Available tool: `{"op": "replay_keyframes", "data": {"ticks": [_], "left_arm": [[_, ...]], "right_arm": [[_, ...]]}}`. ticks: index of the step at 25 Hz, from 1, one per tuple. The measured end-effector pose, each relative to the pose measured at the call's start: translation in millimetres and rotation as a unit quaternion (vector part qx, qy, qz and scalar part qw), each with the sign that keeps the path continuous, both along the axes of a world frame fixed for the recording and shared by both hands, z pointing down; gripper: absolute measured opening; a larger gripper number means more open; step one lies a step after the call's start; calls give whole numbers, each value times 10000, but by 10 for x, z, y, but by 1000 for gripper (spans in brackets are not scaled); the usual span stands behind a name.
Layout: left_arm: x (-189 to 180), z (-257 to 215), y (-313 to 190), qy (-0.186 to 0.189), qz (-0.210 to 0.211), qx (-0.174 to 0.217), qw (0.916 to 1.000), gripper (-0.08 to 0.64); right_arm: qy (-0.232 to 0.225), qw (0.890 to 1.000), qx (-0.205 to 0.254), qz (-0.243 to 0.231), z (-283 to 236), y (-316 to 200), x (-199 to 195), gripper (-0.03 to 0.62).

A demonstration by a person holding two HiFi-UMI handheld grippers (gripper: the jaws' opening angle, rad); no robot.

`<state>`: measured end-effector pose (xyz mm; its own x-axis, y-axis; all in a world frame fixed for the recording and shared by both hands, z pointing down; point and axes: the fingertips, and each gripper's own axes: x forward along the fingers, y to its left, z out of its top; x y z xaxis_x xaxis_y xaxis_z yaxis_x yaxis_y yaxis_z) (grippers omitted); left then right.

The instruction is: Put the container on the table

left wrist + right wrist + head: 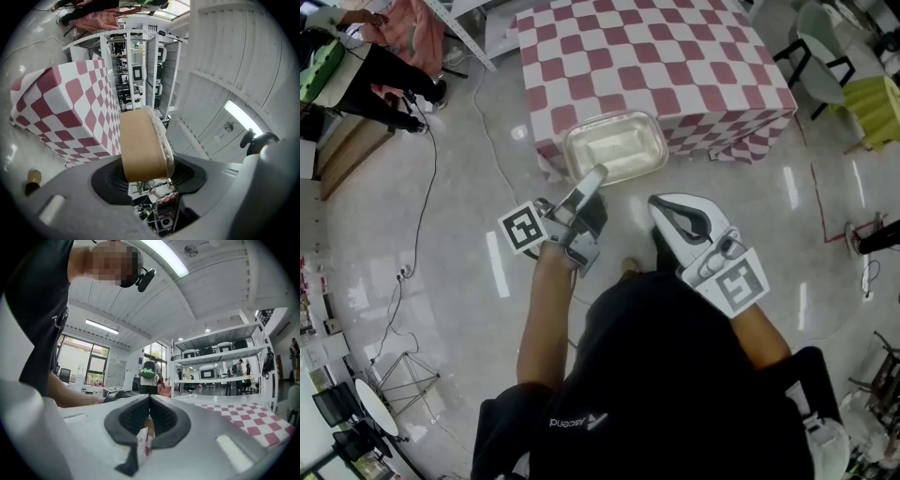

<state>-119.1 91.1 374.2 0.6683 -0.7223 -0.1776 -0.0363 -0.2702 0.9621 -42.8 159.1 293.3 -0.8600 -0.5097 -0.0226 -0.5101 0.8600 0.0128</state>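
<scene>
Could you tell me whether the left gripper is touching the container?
Touching. In the left gripper view, the left gripper has both pads pressed against the near end of the brown, clear-lidded container.

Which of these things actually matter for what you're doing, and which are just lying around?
In the job: container; left gripper holding it; checked table.
Just around: chairs; shelving.

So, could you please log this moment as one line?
left gripper: shut on container | right gripper: shut, empty | container: near table, not down
</scene>
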Motion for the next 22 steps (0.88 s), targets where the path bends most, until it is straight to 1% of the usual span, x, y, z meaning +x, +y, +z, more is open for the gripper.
{"op": "replay_keyframes", "data": {"ticks": [3,7,8,10,12,14,22], "left_arm": [[4,50,-233,-54,21,-30,10000,222],[105,116,-915,-98,-18,-168,9998,222],[116,137,-1021,-123,-16,-173,9998,222],[85,207,-1064,-201,13,-146,9997,222],[7,292,-1021,-275,41,-136,9995,222],[-24,377,-1100,-322,35,-168,9993,222],[153,678,-2004,-555,-90,-516,9971,222]], "right_arm": [[-39,10000,-47,-2,59,-227,-20,3],[-33,9999,-125,-10,108,-976,84,3],[-38,9999,-113,0,122,-1113,104,3],[-81,10000,-35,28,155,-1215,92,3],[-78,10000,40,31,196,-1208,33,3],[-66,10000,59,1,232,-1310,18,3],[-92,9998,28,-195,227,-2304,296,3]]}}
